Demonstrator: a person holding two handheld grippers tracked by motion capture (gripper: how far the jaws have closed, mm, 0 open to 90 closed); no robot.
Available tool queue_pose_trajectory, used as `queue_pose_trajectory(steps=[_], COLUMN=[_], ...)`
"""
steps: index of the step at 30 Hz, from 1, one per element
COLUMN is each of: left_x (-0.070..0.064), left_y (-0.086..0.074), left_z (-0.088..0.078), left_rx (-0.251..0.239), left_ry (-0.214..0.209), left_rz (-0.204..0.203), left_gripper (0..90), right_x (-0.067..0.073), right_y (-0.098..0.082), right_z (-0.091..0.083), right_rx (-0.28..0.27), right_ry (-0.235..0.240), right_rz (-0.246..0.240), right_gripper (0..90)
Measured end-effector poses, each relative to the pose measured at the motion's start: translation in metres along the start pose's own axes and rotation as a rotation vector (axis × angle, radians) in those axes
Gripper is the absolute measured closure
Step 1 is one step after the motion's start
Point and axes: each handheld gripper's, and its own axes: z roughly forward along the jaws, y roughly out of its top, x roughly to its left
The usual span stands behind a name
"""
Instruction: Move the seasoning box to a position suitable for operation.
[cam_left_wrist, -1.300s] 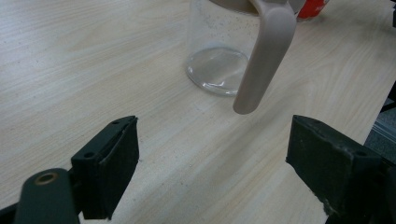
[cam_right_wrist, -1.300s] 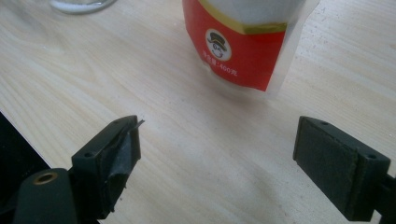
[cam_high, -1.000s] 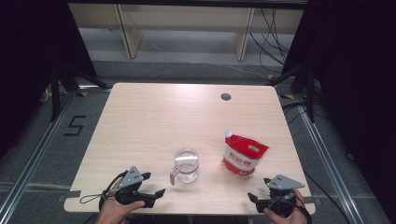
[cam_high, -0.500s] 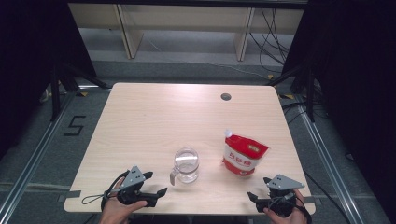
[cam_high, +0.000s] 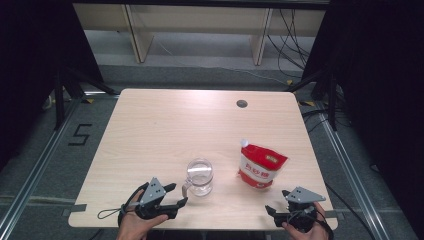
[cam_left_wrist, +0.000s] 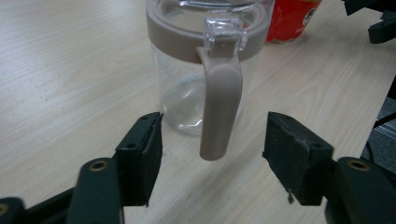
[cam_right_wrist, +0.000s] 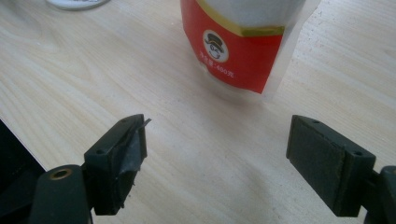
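Compared with a second ago, the left gripper (cam_high: 176, 196) sits closer to the jug (cam_high: 200, 177), and its jaws have just been closing; they now stand partly open on either side of the jug's handle (cam_left_wrist: 220, 106) without touching it. The right gripper (cam_high: 276, 209) is wide open and empty, below the pouch (cam_high: 260, 168). The jug is clear, with a beige band under its lid and a beige handle turned toward the left gripper. It stands upright on the table (cam_high: 165, 130), just left of the pouch. In the left gripper view the jug's top is cut off, and whether it holds anything is hard to tell.
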Motion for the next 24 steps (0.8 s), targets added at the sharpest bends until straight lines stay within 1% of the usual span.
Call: queue_pose_trajectory(steps=[1, 2, 3, 4, 5, 6, 7, 8, 9, 10, 11, 12, 13, 14, 15, 16, 17, 18, 19, 20, 21, 22, 23, 24], left_x=[-0.001, -0.001, -0.002, -0.003, -0.003, -0.003, -0.004, -0.003, -0.003, -0.003, -0.001, -0.001, -0.001, -0.001, 0.002, 0.008, 0.012, 0.016, 0.02, 0.02, 0.027, 0.029, 0.03, 0.03], left_y=[0.001, 0.001, 0.002, 0.003, 0.003, 0.004, 0.004, 0.005, 0.005, 0.005, 0.006, 0.006, 0.005, 0.005, 0.006, 0.005, 0.004, 0.004, 0.004, 0.004, 0.004, 0.003, 0.003, 0.003], left_z=[0.001, 0.001, 0.004, 0.004, 0.006, 0.007, 0.008, 0.009, 0.01, 0.01, 0.009, 0.009, 0.008, 0.008, 0.006, 0.004, 0.003, 0.002, 0.001, 0.001, 0.0, 0.0, 0.001, 0.002], left_rx=[-0.006, -0.006, -0.007, -0.009, -0.014, -0.013, -0.012, -0.014, -0.021, -0.021, -0.008, -0.01, -0.012, -0.012, -0.006, -0.013, -0.02, -0.022, -0.03, -0.03, -0.024, -0.026, -0.032, -0.027], left_ry=[-0.004, -0.004, -0.008, 0.008, 0.004, 0.007, 0.02, 0.016, 0.019, 0.019, 0.003, 0.015, 0.026, 0.026, 0.023, 0.039, 0.048, 0.058, 0.068, 0.068, 0.066, 0.056, 0.052, 0.053], left_rz=[-0.004, -0.004, 0.01, 0.02, 0.015, 0.026, 0.032, 0.037, 0.043, 0.043, 0.069, 0.079, 0.062, 0.062, 0.075, 0.048, 0.039, 0.04, 0.034, 0.034, 0.014, 0.006, -0.004, -0.004], left_gripper=[40.5, 42.9, 45.6, 47.3, 49.5, 51.9, 55.3, 58.9, 62.3, 63.9, 65.9, 68.6, 71.3, 71.6, 72.0, 72.2, 72.2, 72.4, 72.5, 72.7, 72.6, 72.3, 71.8, 71.5], right_x=[0.001, 0.001, 0.0, 0.0, 0.001, 0.0, 0.0, 0.0, 0.0, 0.0, 0.0, 0.0, -0.001, -0.001, -0.001, -0.001, -0.001, -0.001, 0.0, 0.0, 0.0, 0.0, 0.002, 0.002], right_y=[0.0, 0.0, 0.001, 0.0, 0.0, 0.0, 0.0, 0.0, 0.0, 0.0, 0.0, 0.0, 0.0, 0.0, 0.0, 0.0, 0.0, 0.0, 0.0, 0.0, 0.0, 0.0, -0.001, 0.0], right_z=[-0.001, -0.001, 0.0, -0.001, 0.0, 0.001, 0.001, 0.001, 0.001, 0.001, 0.001, 0.0, 0.0, 0.0, 0.0, 0.0, 0.0, 0.0, 0.0, 0.0, 0.0, 0.0, 0.0, -0.001], right_rx=[0.003, 0.003, -0.003, 0.002, 0.004, 0.003, 0.009, 0.012, 0.002, 0.002, 0.003, 0.002, 0.003, 0.003, 0.015, 0.022, 0.025, 0.025, 0.016, 0.01, 0.009, 0.011, 0.019, 0.031], right_ry=[-0.001, -0.001, -0.002, -0.001, 0.001, 0.008, 0.015, 0.009, 0.0, 0.0, 0.004, 0.003, 0.002, 0.002, 0.027, 0.029, 0.026, 0.025, 0.011, 0.003, 0.004, 0.005, 0.008, 0.016], right_rz=[0.011, 0.011, 0.003, 0.008, 0.009, 0.0, 0.005, 0.0, -0.002, -0.002, -0.006, -0.007, -0.009, -0.009, -0.001, 0.002, -0.001, -0.005, -0.005, -0.007, -0.005, -0.007, 0.017, 0.024], right_gripper=[21.0, 21.0, 21.0, 21.1, 21.2, 21.3, 21.4, 21.5, 21.6, 21.6, 21.9, 21.9, 21.9, 21.9, 21.9, 21.9, 22.0, 22.0, 22.0, 22.0, 22.1, 22.2, 22.3, 22.3])
